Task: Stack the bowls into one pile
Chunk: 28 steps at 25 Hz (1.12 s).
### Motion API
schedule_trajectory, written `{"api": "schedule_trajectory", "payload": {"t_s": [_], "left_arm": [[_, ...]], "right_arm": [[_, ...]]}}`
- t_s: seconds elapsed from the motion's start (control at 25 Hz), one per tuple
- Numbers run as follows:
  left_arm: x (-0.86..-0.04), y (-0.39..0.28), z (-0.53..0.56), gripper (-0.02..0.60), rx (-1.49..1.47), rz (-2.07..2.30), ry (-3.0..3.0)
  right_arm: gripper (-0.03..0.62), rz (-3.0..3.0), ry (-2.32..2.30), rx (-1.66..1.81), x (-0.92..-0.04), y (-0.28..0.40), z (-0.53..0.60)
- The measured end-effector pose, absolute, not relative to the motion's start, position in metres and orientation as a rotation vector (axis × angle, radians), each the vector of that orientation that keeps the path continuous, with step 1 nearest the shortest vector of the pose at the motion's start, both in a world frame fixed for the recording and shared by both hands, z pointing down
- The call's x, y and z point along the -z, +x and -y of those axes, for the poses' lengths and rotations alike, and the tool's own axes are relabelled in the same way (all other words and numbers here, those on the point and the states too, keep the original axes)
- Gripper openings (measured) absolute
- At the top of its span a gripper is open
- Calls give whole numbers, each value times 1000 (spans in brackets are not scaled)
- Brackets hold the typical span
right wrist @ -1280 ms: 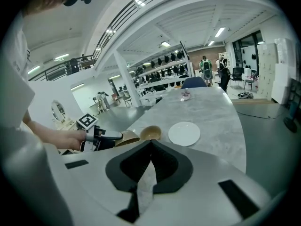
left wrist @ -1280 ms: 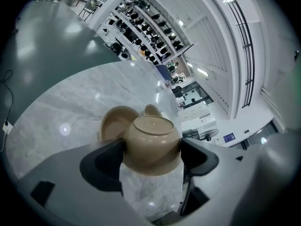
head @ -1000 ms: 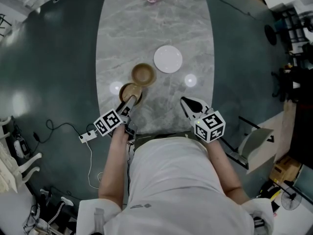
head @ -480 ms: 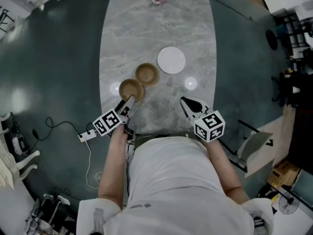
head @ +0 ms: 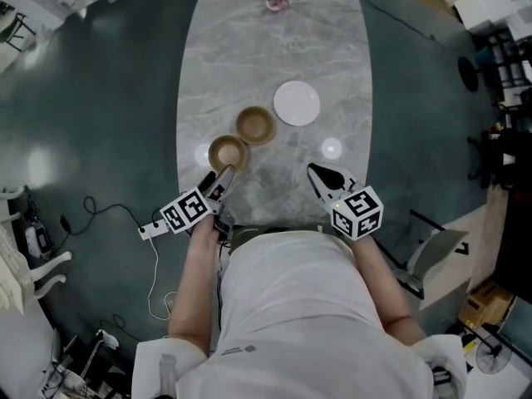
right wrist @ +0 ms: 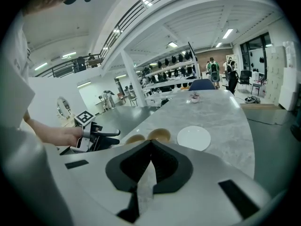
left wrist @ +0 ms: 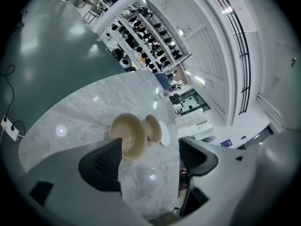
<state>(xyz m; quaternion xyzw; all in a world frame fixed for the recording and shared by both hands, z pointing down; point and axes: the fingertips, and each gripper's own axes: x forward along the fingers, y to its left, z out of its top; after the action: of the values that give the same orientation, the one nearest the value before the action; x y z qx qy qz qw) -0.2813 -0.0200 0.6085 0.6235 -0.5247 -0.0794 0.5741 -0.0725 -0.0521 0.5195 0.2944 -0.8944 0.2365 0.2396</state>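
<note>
Left gripper (head: 218, 179) has backed off the near bowl (head: 228, 152), jaws spread and empty. That bowl sits by the table's (head: 274, 48) near-left edge, just beside the far bowl (head: 254, 125). Right gripper (head: 320, 174) is pressed together, empty. No stacking is done yet.

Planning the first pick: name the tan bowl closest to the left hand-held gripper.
The bowl just ahead of the left hand-held gripper; the other bowl sits farther off, beside the white plate.

Near bowl (head: 228, 153) now sits clear of the left gripper (head: 219, 176) — closer beside the far bowl (head: 255, 125).
</note>
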Motion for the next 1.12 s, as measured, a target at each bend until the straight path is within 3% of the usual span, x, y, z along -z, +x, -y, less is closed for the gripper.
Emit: {"api": "schedule_trajectory", "payload": {"t_s": [0.56,1.12], "left_arm": [[-585,-227,25,376,-236,1223,1798],[-594,-171,64,281,-604,1255,1981]], "right_arm": [[11,2465,837,-628,-509,-36,43],[11,2411,1023,-662,-505,51,29]]}}
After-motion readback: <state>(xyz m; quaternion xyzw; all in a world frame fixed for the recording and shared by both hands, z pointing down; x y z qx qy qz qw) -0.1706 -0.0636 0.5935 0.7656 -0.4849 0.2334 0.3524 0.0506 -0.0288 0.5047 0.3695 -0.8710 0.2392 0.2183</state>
